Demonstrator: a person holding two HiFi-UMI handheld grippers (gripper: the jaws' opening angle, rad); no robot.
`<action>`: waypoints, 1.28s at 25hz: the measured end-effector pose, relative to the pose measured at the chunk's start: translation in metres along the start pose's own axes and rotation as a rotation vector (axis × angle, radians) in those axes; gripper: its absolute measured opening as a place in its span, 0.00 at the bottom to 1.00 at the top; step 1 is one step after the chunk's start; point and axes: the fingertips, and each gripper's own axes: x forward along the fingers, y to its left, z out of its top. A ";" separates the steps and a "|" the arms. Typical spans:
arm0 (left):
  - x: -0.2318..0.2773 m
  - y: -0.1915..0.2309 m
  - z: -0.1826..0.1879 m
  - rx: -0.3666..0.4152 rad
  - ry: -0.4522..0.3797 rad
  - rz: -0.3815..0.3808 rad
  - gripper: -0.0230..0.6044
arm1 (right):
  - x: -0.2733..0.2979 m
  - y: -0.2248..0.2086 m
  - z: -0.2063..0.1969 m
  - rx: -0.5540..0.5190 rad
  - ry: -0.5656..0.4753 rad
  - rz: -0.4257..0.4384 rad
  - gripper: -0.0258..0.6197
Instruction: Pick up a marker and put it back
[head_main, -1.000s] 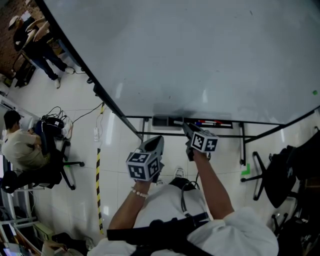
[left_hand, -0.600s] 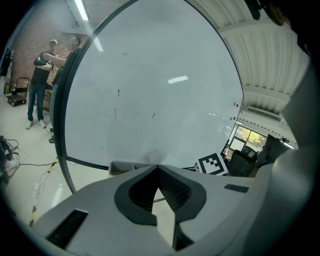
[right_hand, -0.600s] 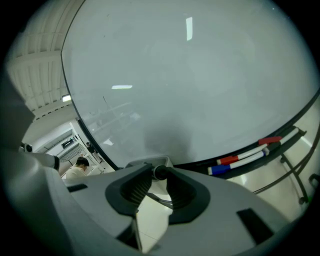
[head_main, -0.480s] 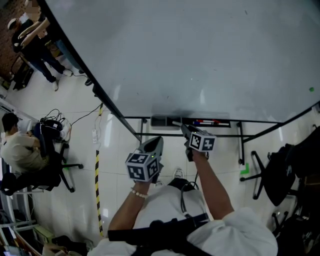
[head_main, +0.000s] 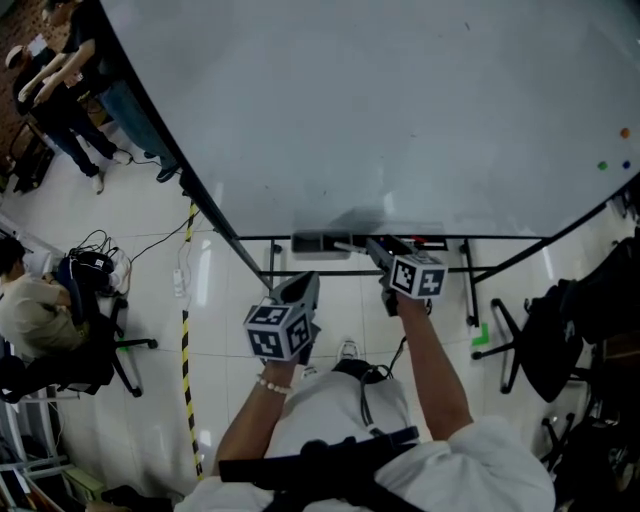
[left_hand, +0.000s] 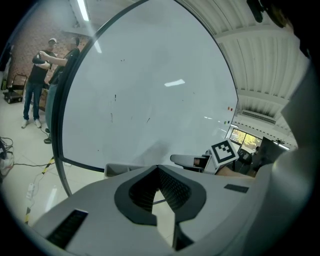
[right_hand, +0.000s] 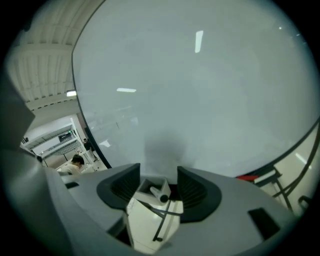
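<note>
One wide whiteboard (head_main: 400, 110) is filling the upper scene and standing on a dark frame. Off to the left, two people (head_main: 60, 90) are standing beside its edge, and one more person (head_main: 35, 315) is sitting on an office chair.

One narrow tray (head_main: 315, 243) is running along the board's lower edge. The person is holding two grippers towards it. The left gripper (left_hand: 157, 170) is hovering short of the tray, its jaws pressed together at the tips with nothing between them. The right gripper (right_hand: 159, 171) is reaching over the tray, and its jaws have just been opening; they are now standing spread wide.

One marker (right_hand: 158, 194), pale with a dark end, is lying in the tray between those spread jaws, touching neither pad. One red marker (right_hand: 248, 176) is lying farther right along the tray.

Three small coloured dots (head_main: 625, 132) are sitting near the board's right edge.
</note>
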 end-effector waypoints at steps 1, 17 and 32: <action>-0.001 -0.001 0.001 0.000 -0.006 -0.004 0.02 | -0.008 0.008 0.014 -0.022 -0.025 0.016 0.45; -0.055 -0.035 0.002 0.041 -0.073 -0.063 0.02 | -0.119 0.103 0.032 -0.117 -0.186 0.103 0.04; -0.086 -0.127 -0.075 0.014 -0.098 0.051 0.02 | -0.211 0.097 -0.089 -0.135 -0.049 0.245 0.04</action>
